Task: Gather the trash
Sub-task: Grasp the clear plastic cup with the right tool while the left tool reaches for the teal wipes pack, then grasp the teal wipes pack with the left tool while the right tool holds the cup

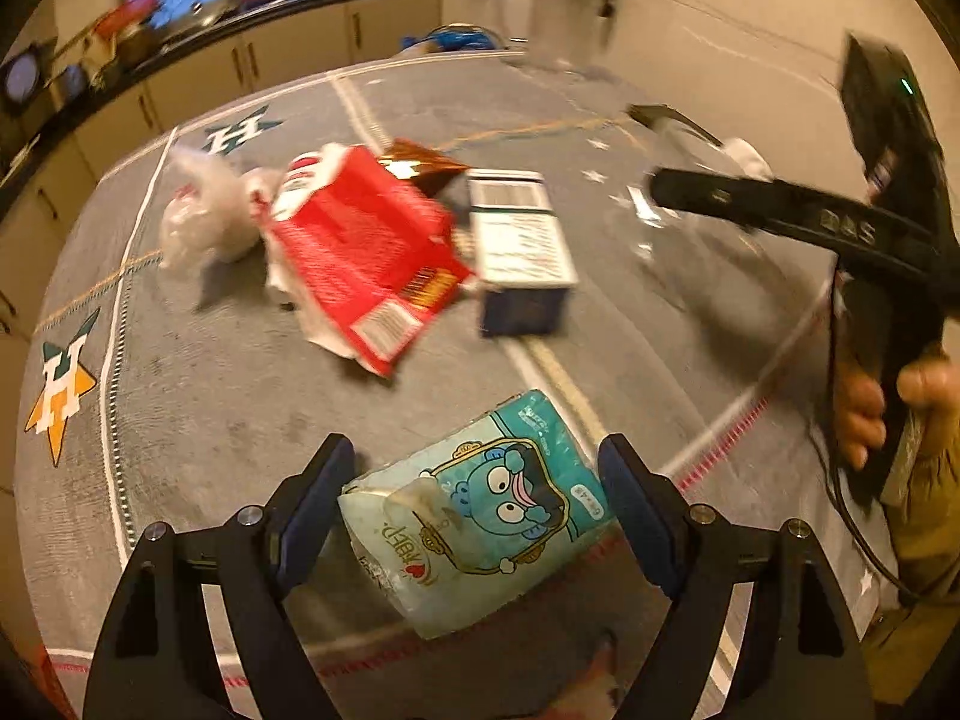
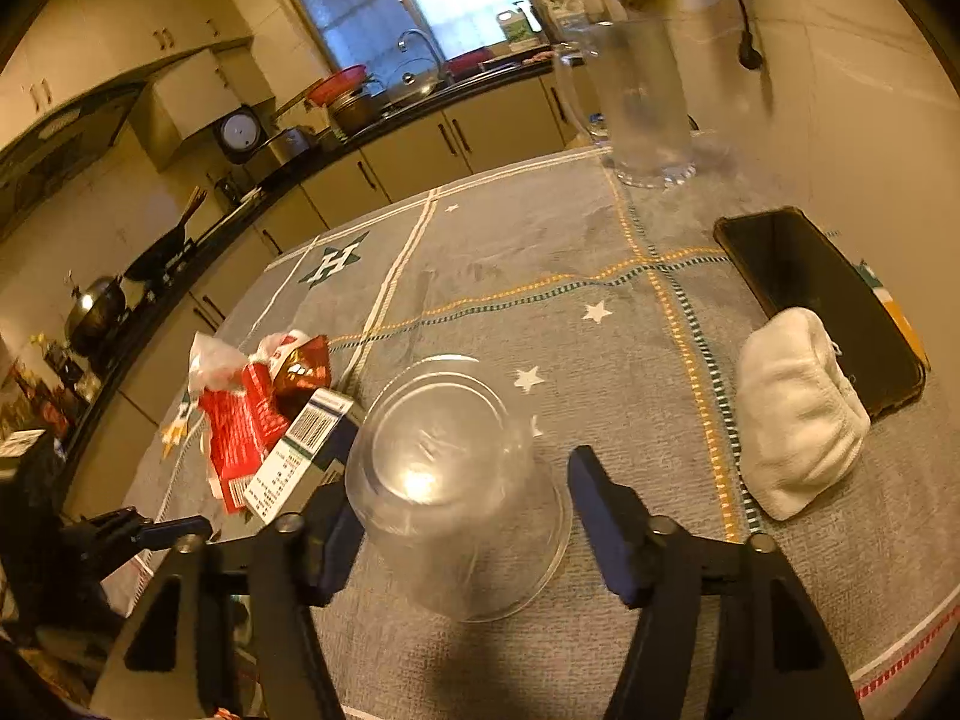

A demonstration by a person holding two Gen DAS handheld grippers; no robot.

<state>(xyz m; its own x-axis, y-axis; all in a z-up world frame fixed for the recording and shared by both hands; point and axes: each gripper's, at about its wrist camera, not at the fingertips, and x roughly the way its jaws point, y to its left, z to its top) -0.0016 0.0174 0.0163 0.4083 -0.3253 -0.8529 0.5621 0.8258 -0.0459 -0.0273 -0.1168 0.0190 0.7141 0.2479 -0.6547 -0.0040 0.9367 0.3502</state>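
Observation:
In the left wrist view my left gripper (image 1: 477, 495) is open, its jaws on either side of a teal tissue pack (image 1: 480, 516) with a blue cartoon face, lying on the grey tablecloth (image 1: 210, 408). Farther off lie a red flattened carton (image 1: 366, 252), a crumpled clear plastic bag (image 1: 204, 216), a brown foil wrapper (image 1: 420, 168) and a white and blue box (image 1: 522, 252). In the right wrist view my right gripper (image 2: 462, 504) is open around an upturned clear plastic cup (image 2: 450, 492). The red carton (image 2: 240, 426) and the box (image 2: 300, 450) lie to its left.
A folded white cloth (image 2: 798, 408) and a black phone (image 2: 816, 300) lie at the right. A tall clear pitcher (image 2: 642, 102) stands at the table's far edge. Kitchen counter and cabinets (image 2: 420, 138) run behind the table. The right gripper's body (image 1: 840, 222) shows in the left view.

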